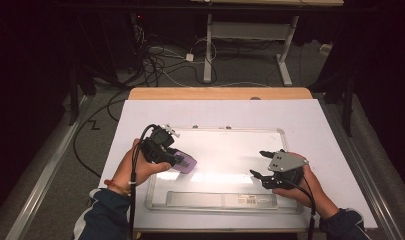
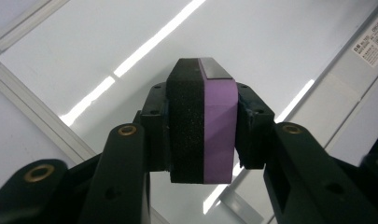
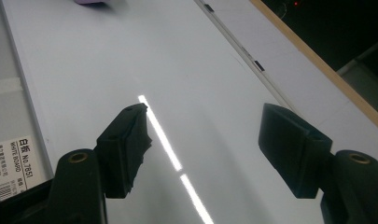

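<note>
A whiteboard (image 1: 225, 150) lies flat on the table, with its pen tray (image 1: 220, 200) along the near edge. My left gripper (image 1: 177, 161) is shut on a purple eraser (image 1: 186, 163) with a black felt side, held just over the board's left part. In the left gripper view the eraser (image 2: 203, 121) stands clamped between both jaws of the left gripper (image 2: 203, 130), felt side to the left. My right gripper (image 1: 262, 165) hovers over the board's right part, jaws apart and nothing between them. The right gripper view has the right gripper (image 3: 205, 144) open above bare board, and the eraser (image 3: 91, 2) at the top edge.
White paper (image 1: 140, 120) covers the wooden table (image 1: 220, 93) under the board. Cables (image 1: 155, 60) and a desk frame (image 1: 250, 35) stand on the floor beyond the far edge. A label (image 3: 11, 163) sits on the pen tray.
</note>
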Demonstrator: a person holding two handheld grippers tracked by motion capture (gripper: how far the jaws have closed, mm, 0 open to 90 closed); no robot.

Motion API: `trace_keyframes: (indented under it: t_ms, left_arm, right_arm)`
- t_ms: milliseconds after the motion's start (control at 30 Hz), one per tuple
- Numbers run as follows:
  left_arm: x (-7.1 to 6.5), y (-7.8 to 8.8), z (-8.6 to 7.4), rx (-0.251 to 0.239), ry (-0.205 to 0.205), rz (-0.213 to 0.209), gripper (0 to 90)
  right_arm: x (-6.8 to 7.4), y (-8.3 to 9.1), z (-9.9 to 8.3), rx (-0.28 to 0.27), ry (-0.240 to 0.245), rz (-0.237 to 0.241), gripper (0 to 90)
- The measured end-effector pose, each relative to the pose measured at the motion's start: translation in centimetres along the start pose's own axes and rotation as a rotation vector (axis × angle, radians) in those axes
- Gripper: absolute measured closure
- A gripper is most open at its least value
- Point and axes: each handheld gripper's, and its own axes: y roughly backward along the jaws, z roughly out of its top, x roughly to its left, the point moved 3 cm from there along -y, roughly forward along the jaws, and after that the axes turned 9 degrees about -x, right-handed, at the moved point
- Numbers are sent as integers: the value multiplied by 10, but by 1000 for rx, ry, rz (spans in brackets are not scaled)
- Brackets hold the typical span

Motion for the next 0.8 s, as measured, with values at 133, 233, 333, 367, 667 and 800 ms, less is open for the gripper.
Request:
trace_keyframes:
  t_ms: [133, 233, 333, 367, 667, 800]
  left_arm:
    - [-1, -6, 9, -1, -25, 30, 588]
    - [-2, -14, 12, -37, -31, 55, 558]
    - [-3, -24, 9, -117, -32, 56, 506]
    - [-4, -30, 6, -148, -45, 67, 495]
    - [-14, -61, -26, -326, -103, 144, 526]
    - [-16, -54, -22, -378, -122, 146, 615]
  right_arm:
    - [2, 1, -3, 13, 1, 9, 338]
    - [2, 3, -4, 13, -7, 8, 338]
    - [1, 4, -4, 6, -13, 7, 338]
    - [1, 4, -4, 5, -14, 10, 338]
    - [0, 3, -5, 7, -22, 6, 343]
    - [0, 3, -4, 1, -27, 6, 344]
